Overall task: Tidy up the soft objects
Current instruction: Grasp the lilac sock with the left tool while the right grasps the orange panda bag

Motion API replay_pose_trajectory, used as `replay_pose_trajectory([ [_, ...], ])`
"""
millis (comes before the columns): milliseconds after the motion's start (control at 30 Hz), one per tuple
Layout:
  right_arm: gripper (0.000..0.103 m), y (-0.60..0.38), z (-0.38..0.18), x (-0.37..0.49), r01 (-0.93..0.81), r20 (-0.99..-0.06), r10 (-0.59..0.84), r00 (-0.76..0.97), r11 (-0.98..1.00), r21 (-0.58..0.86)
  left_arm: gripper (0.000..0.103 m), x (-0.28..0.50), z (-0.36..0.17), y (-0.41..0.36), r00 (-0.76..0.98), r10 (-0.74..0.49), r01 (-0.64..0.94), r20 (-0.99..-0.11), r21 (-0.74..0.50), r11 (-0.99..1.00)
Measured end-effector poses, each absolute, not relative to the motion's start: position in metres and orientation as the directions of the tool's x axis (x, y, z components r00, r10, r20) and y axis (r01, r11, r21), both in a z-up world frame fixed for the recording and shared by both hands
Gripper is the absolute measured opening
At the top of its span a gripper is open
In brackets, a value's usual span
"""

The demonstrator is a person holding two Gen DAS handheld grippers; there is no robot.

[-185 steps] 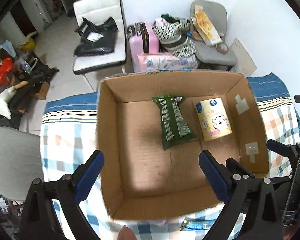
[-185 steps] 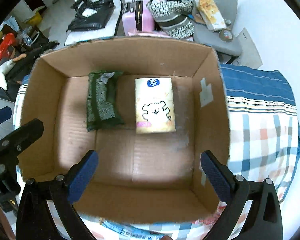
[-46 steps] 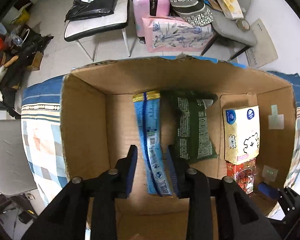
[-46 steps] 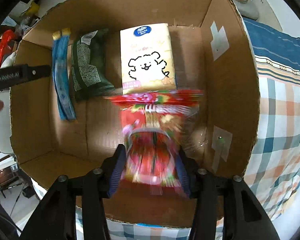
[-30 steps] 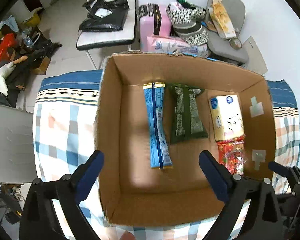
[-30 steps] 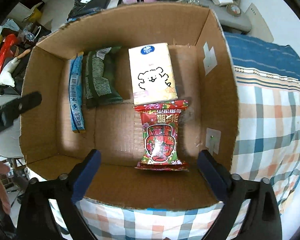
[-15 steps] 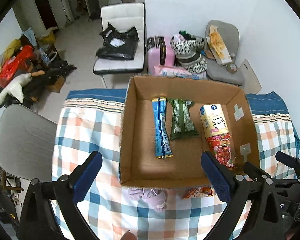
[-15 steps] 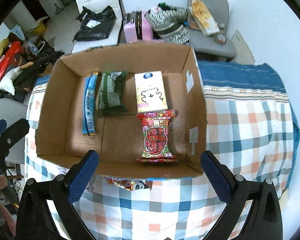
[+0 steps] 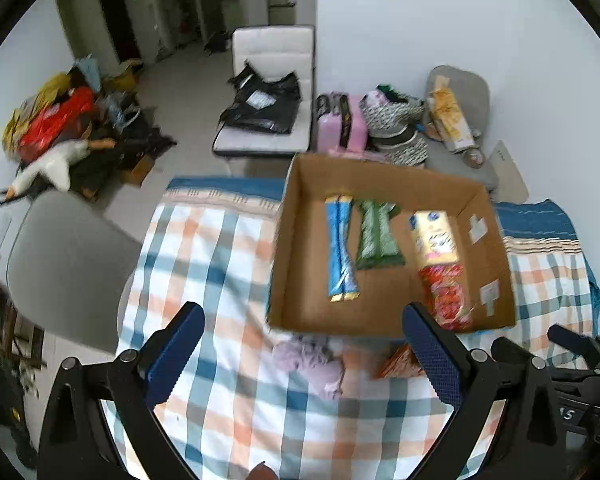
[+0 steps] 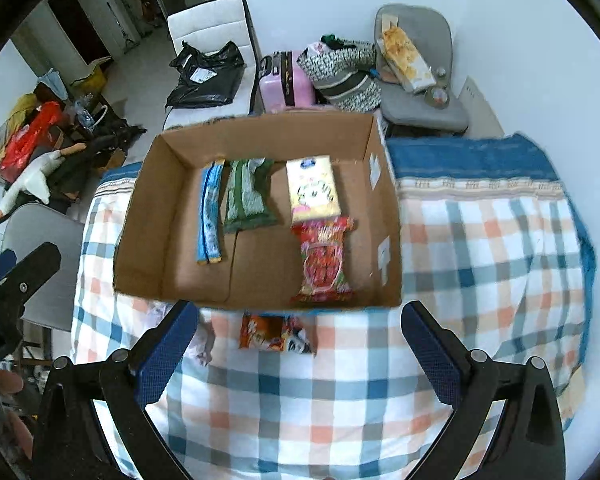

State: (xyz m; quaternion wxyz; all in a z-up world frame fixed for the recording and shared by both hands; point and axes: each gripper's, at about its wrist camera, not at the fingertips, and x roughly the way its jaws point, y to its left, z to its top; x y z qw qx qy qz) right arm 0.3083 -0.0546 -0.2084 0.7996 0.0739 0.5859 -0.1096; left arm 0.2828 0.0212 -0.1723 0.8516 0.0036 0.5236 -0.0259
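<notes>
Both our grippers hang wide open and empty. The orange snack packet [image 10: 276, 334] lies flat just outside the near wall of the cardboard box [image 10: 256, 302], long axis left-right, ahead of our right gripper [image 10: 300, 354]. The lilac cloth [image 9: 312, 364] sits left of it, ahead of our left gripper [image 9: 304, 354].

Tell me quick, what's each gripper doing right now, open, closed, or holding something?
Left gripper: open, holding nothing, above the checked cloth.
Right gripper: open, holding nothing, in front of the cardboard box.
</notes>
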Motion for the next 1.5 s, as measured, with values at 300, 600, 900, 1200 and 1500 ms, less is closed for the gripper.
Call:
replay_pose_trajectory([
  [300,0.103,-0.065,-0.329,0.307,0.299,-0.997,0.01,0.074,0.954,0.031,0.101,0.269,-0.267,0.052,0.23,-0.017,-0.08,-0.973,-0.036,0.996],
  [600,0.094,-0.06,-0.408,0.316,0.369,-0.998,0.068,0.016,0.927,0.069,0.101,0.275,-0.328,0.063,0.101,-0.033,-0.141,-0.994,-0.047,0.989],
  [900,0.066,-0.065,-0.404,0.298,0.378,-0.998,0.053,0.034,0.924,0.062,0.101,0.293,-0.379,0.041,0.012,-0.075,-0.084,-0.997,-0.076,0.994],
  [1200,0.062,-0.077,-0.391,0.272,0.386,-0.998,0.061,0.018,0.921,0.063,0.101,0.304,-0.403,0.022,0.001,-0.129,-0.07,-0.992,-0.129,0.989],
  [1500,0.068,-0.085,-0.412,0.287,0.395,-0.997,0.076,0.008,0.916,0.073,0.049,0.298,-0.4,0.004,0.023,-0.17,-0.002,-0.985,-0.17,0.986],
])
